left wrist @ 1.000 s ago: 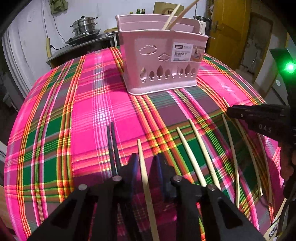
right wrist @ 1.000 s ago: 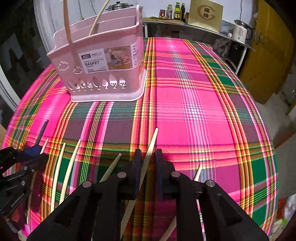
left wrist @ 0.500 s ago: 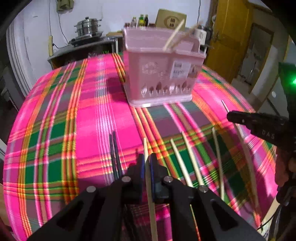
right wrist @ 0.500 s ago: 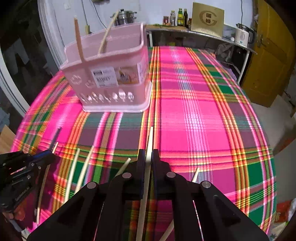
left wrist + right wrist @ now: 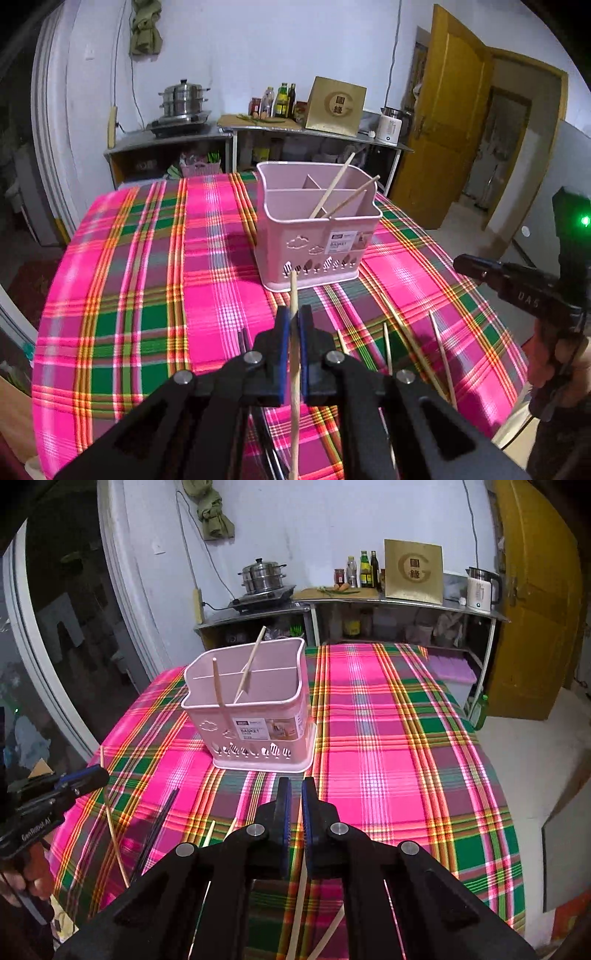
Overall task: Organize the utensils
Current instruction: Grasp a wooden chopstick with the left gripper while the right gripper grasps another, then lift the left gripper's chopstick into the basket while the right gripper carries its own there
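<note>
You hold one chopstick in each closed gripper: left, right, jaws gripping. Transfer step: next, tip both into the basket.

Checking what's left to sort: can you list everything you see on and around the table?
basket: one, pink, mid-table
plaid cloth: one, pink-green, covering table
chopsticks in basket: two, pale, leaning
loose chopsticks: several, pale, near edge
dark chopsticks: two, near edge
steamer pot: one, steel, back counter
kettle: one, white, counter
left gripper: black, shut on pale chopstick
right gripper: black, shut on another chopstick
</note>
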A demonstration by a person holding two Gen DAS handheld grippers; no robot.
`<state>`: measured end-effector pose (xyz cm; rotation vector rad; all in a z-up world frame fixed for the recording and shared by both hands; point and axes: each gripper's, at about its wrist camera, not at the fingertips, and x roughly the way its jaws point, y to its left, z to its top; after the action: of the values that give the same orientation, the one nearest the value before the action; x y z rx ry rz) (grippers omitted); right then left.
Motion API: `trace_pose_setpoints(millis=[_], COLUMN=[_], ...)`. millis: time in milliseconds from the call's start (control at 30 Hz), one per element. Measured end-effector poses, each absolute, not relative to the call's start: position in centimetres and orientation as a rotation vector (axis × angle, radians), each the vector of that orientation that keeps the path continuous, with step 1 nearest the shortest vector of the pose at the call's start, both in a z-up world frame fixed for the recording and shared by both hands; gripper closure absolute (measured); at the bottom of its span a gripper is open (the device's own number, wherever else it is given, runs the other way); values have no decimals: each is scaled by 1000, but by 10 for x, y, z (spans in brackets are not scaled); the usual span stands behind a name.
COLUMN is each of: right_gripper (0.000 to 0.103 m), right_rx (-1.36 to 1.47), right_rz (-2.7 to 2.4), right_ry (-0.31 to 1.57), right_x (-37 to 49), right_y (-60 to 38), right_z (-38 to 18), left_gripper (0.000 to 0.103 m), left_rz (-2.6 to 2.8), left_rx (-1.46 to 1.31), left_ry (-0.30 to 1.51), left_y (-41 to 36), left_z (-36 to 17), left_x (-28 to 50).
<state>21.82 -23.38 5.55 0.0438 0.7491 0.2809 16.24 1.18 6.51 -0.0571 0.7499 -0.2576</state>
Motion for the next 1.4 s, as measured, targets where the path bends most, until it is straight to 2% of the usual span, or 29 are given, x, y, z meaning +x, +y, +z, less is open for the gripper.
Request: trace_pose_setpoints(millis=[167, 233, 267, 300, 733, 800, 867, 1100, 1400], right_gripper=[98, 92, 86, 85, 85, 94, 96, 97, 97], right_rx=[27, 12, 12, 11, -131, -150, -163, -137, -70], right_rz=[301, 290, 285, 280, 245, 228, 223, 244, 282], right_ry=[855, 923, 938, 959, 1093, 1097, 1095, 1056, 849], right_x=[229, 239, 242, 247, 282, 282, 287, 283, 249], right_y=[-230, -228, -229, -228, -204, -200, -201, -202, -219], right_z=[32, 13, 7, 0, -33, -36, -38, -24, 48], left_gripper=[97, 97, 98, 98, 98, 98, 98, 98, 98], left_rz=[-247, -250, -251, -251, -263, -265, -267, -275, -280], left_rx=[-74, -74, -71, -68, -60, -58, -57, -57, -57], left_ry=[760, 761, 762, 762, 754, 750, 746, 734, 690], left_y=[13, 13, 13, 13, 10, 10, 9, 7, 7], left_z=[59, 59, 59, 59, 66, 68, 69, 76, 94], left_x=[165, 165, 164, 165, 169, 169, 169, 168, 167])
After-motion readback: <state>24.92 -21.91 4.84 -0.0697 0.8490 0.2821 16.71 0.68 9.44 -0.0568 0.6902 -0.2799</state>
